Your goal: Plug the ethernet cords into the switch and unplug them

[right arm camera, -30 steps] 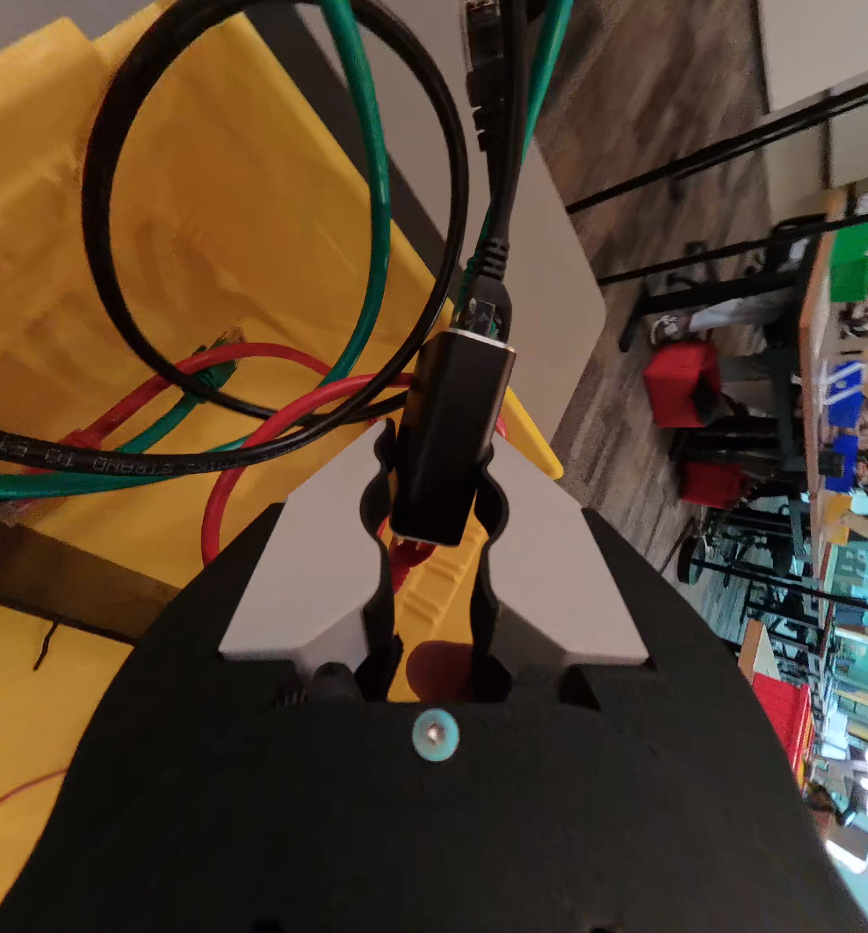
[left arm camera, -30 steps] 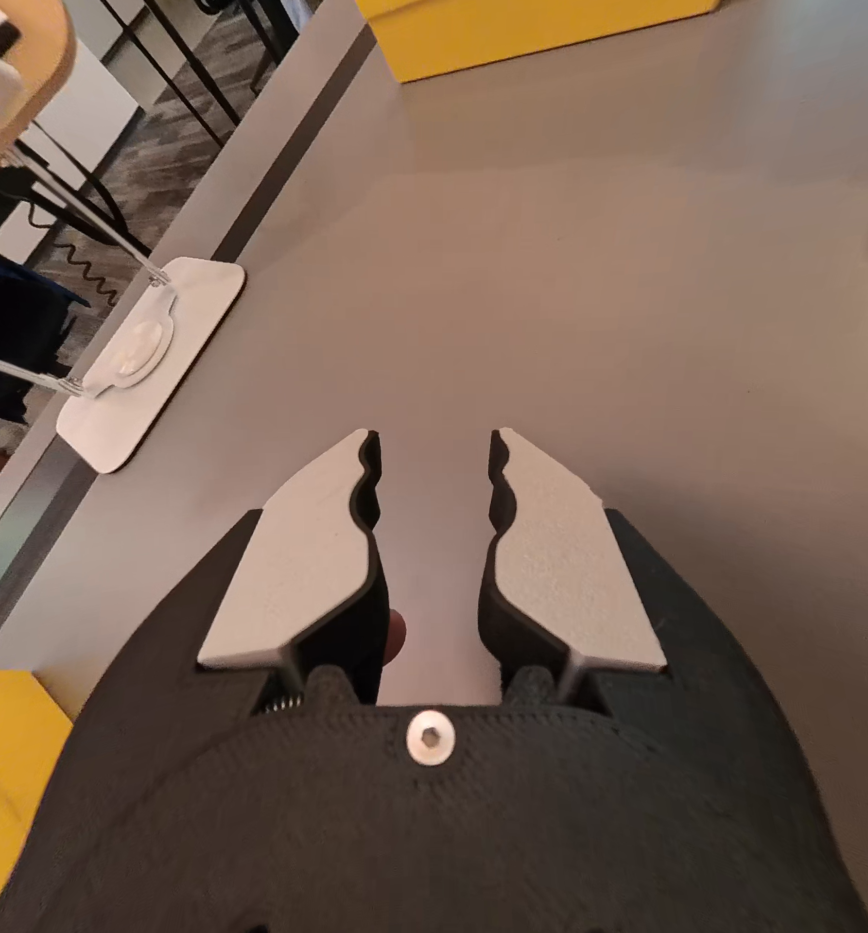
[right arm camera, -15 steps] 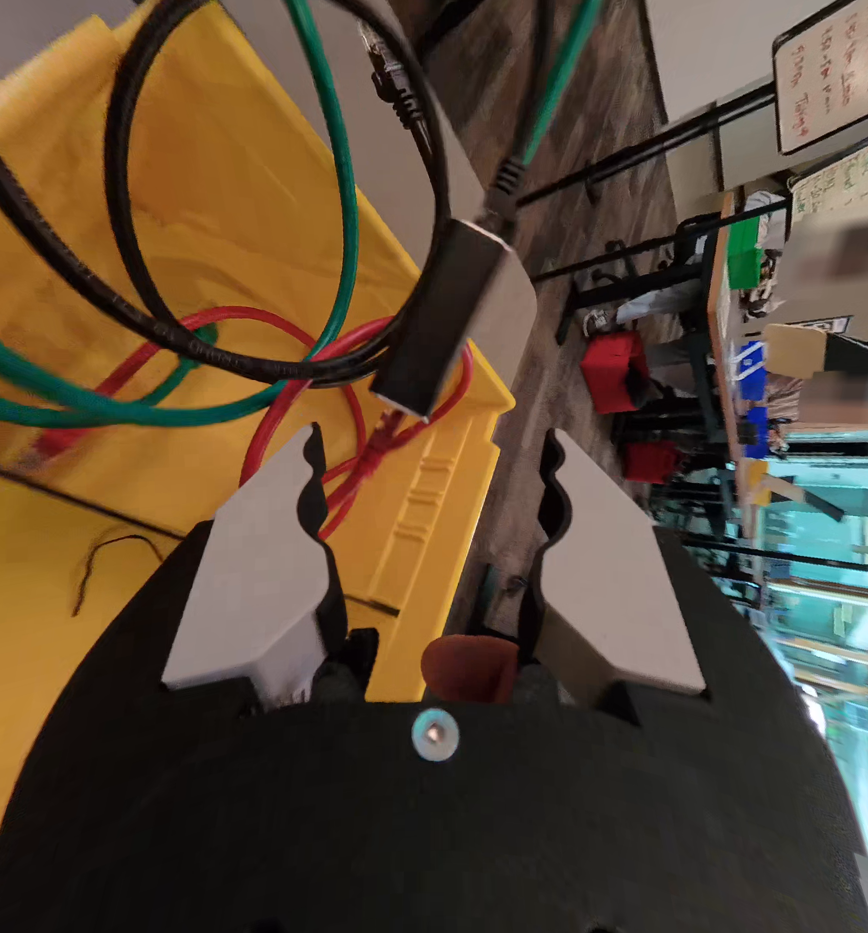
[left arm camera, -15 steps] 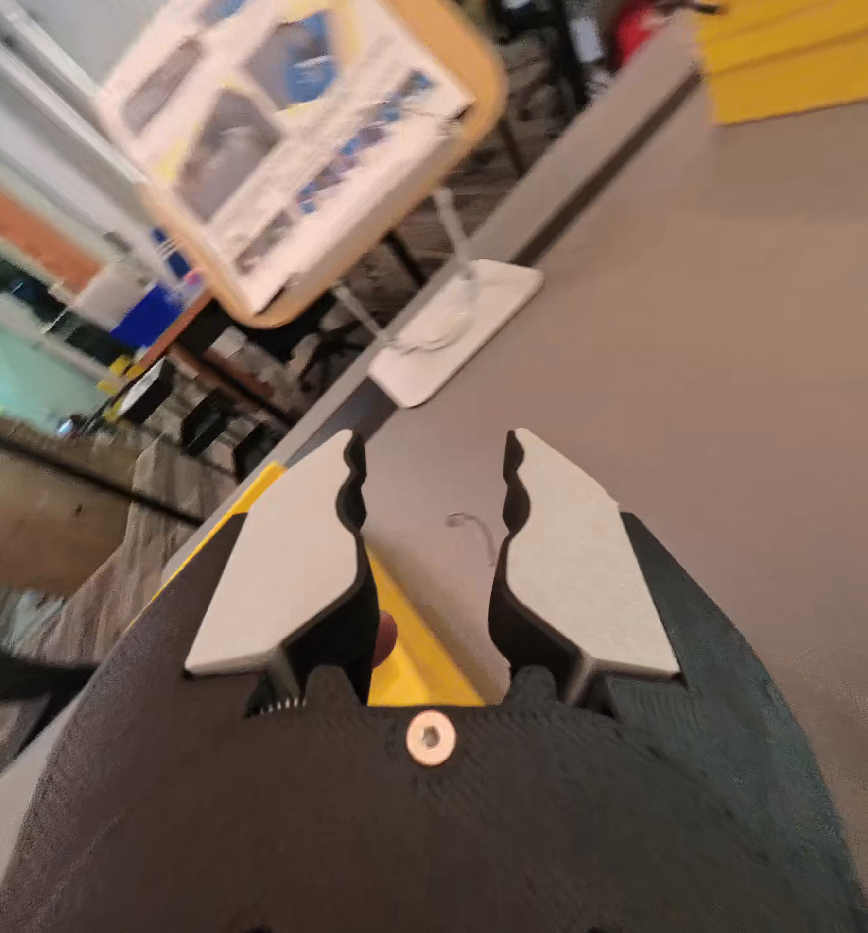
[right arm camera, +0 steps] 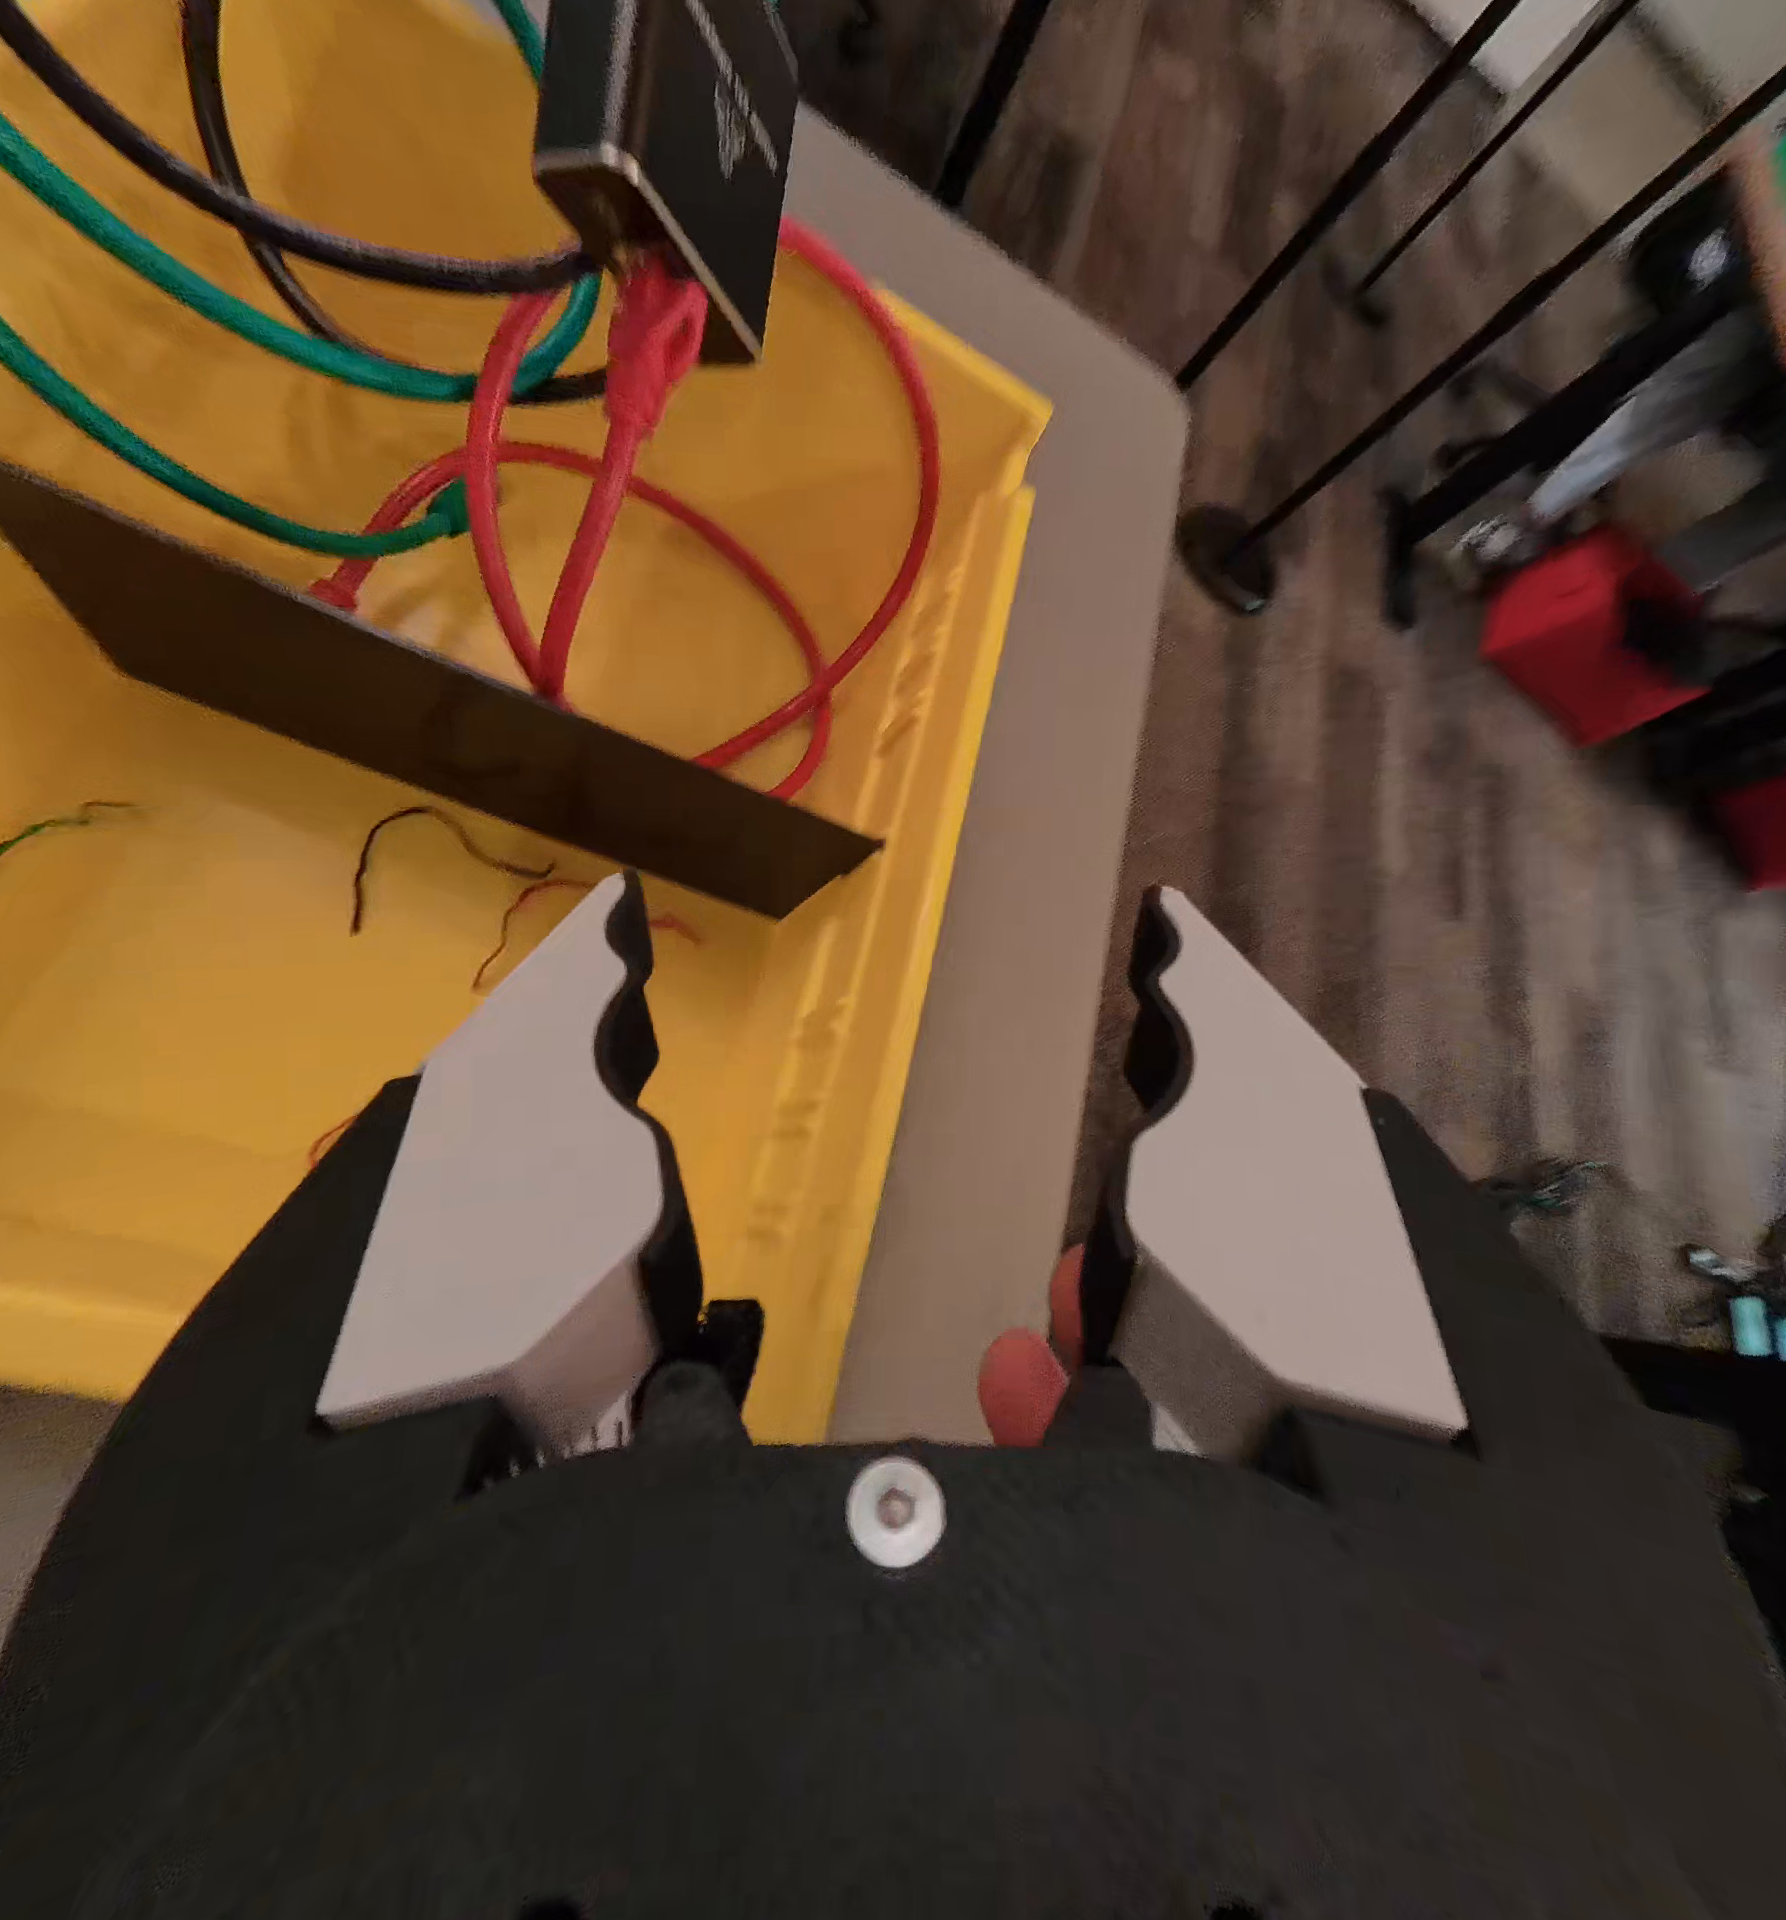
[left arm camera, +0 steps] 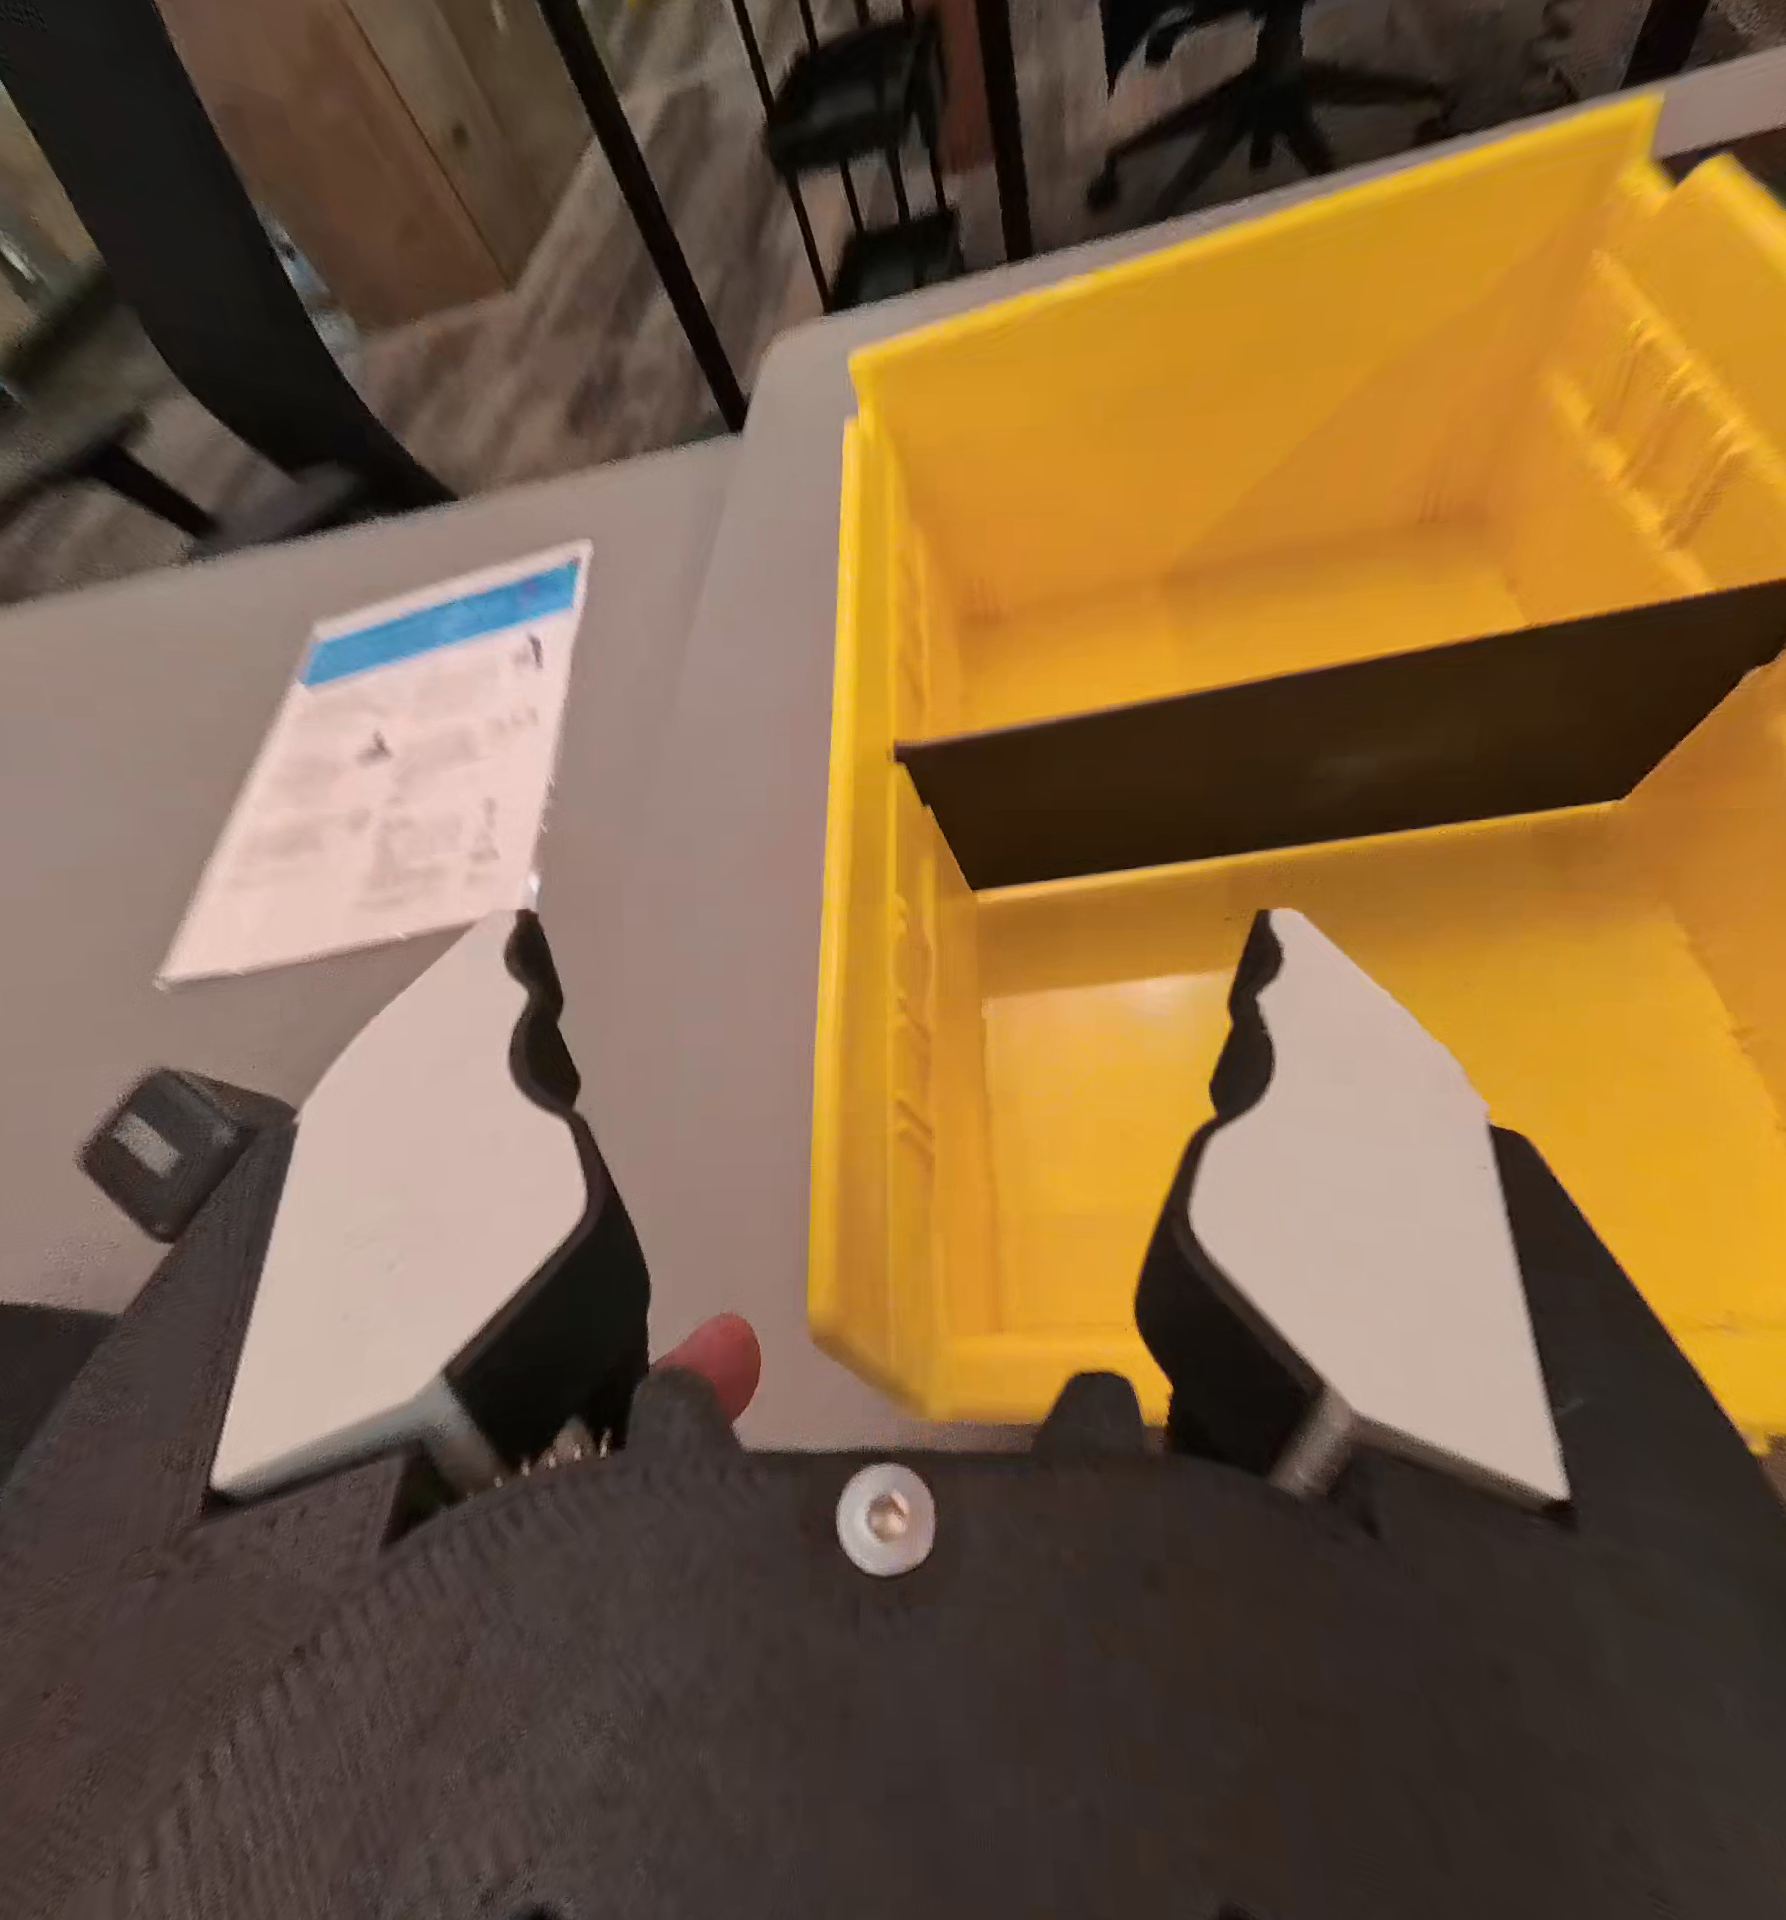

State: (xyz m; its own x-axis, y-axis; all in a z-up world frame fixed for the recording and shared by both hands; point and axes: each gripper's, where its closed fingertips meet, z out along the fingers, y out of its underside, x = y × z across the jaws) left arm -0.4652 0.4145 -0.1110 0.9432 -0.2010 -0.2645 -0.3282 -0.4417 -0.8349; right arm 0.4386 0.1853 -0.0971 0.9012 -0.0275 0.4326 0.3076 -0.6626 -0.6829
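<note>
Both hand-held grippers gape wide and hold nothing: the left hand-held gripper point(left arm camera: 894, 935) over an empty yellow bin point(left arm camera: 873, 831), the right hand-held gripper point(right arm camera: 889, 914) over the surface's edge. The black switch point(right arm camera: 671, 156) lies with red cord point(right arm camera: 868, 343), green cord point(right arm camera: 193, 322) and black cord point(right arm camera: 245, 208) in another bin's far compartment, probably stowed there.

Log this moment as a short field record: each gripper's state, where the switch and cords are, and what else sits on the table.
left gripper: open, empty, over the near end of a yellow bin with a black divider, both compartments bare
right gripper: open, empty
switch: black box above the far compartment of the cable bin
cords: red cord, green cord, black cord looped there
table: printed sheet
</note>
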